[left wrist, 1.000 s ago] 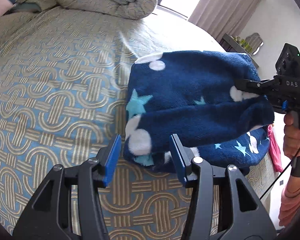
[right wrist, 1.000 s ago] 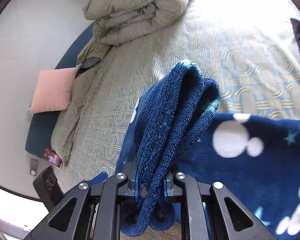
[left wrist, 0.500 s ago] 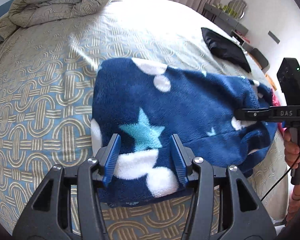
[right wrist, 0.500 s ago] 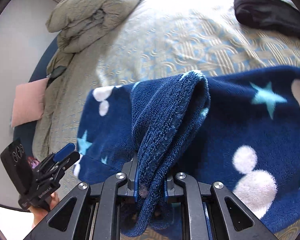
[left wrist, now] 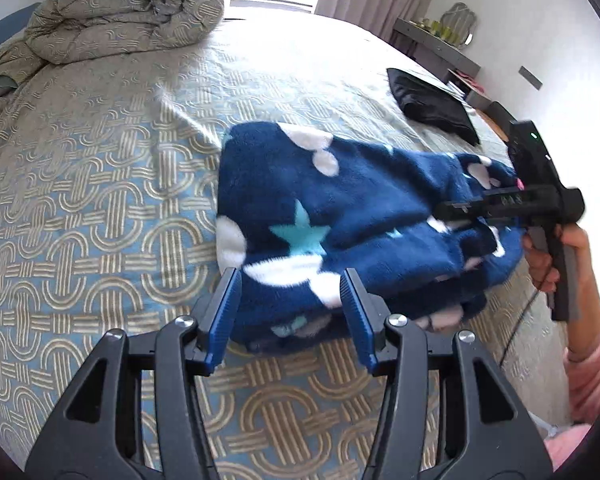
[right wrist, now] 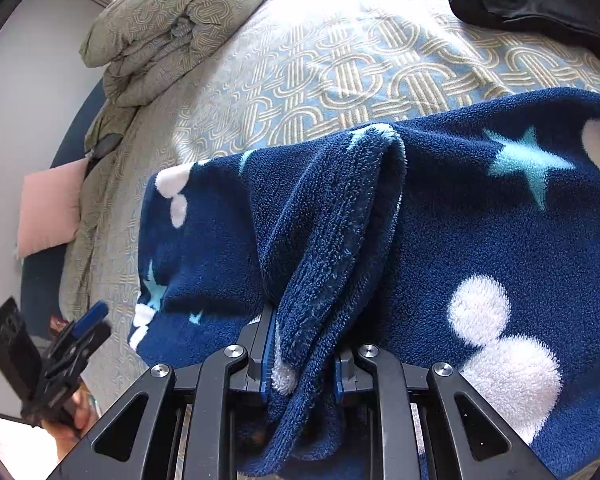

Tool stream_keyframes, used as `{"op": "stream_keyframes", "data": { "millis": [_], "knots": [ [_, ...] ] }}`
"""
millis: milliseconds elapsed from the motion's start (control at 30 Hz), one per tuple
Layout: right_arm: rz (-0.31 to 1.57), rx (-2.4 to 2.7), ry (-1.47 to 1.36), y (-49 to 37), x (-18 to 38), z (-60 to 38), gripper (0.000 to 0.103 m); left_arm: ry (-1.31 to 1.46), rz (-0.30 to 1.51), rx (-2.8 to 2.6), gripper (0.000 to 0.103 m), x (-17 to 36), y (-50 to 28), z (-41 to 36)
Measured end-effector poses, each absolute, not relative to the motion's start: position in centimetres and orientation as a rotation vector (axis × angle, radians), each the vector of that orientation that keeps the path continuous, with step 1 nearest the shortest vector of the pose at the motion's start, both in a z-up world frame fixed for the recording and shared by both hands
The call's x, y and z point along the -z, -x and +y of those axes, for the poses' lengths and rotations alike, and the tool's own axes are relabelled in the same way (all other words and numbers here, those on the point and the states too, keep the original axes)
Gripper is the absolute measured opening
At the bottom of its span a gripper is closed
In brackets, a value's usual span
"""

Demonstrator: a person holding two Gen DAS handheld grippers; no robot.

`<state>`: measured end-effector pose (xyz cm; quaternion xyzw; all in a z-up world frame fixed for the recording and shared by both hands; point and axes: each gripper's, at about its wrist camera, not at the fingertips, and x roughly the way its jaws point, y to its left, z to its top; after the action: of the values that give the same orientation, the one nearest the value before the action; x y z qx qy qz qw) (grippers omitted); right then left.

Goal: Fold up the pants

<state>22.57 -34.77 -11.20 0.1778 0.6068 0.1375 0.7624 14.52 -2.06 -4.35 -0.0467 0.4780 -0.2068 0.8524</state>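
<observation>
The dark blue fleece pants (left wrist: pixel 360 208) with white dots and light blue stars lie folded over on the patterned bedspread (left wrist: pixel 100 200). My left gripper (left wrist: pixel 290 276) stands open over their near left corner, its blue pads (left wrist: pixel 228 304) clear of the cloth. In the right wrist view it shows at the lower left (right wrist: pixel 88 320). My right gripper (right wrist: pixel 304 344) has a thick fold of the pants (right wrist: pixel 480 220) between its pads, which still touch it as the jaws are opening. A hand (left wrist: pixel 540 256) holds that gripper (left wrist: pixel 448 212) at the pants' right end.
A rolled beige duvet (left wrist: pixel 128 12) lies at the head of the bed. A folded black garment (left wrist: pixel 432 108) rests near the far right edge. A pink pillow (right wrist: pixel 48 208) sits beside the bed. A shelf (left wrist: pixel 436 48) stands against the wall beyond.
The pants, held up a second ago, now lie lower and flatter on the bed. My left gripper has come over their near left corner. The right gripper's pads stand slightly wider apart.
</observation>
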Motion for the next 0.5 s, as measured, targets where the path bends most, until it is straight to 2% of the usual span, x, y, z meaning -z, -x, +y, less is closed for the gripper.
{"op": "stream_keyframes", "data": {
  "millis": [233,500],
  "knots": [
    [1.266,-0.385,-0.571,-22.8,8.8,-35.3,0.017,0.185,1.126,0.653,0.053,7.7,-11.6,-5.6],
    [1.178,-0.48,-0.527,-22.9,3.3,-32.5,0.017,0.308,1.079,0.573,0.053,9.8,-15.5,-7.3]
  ]
}}
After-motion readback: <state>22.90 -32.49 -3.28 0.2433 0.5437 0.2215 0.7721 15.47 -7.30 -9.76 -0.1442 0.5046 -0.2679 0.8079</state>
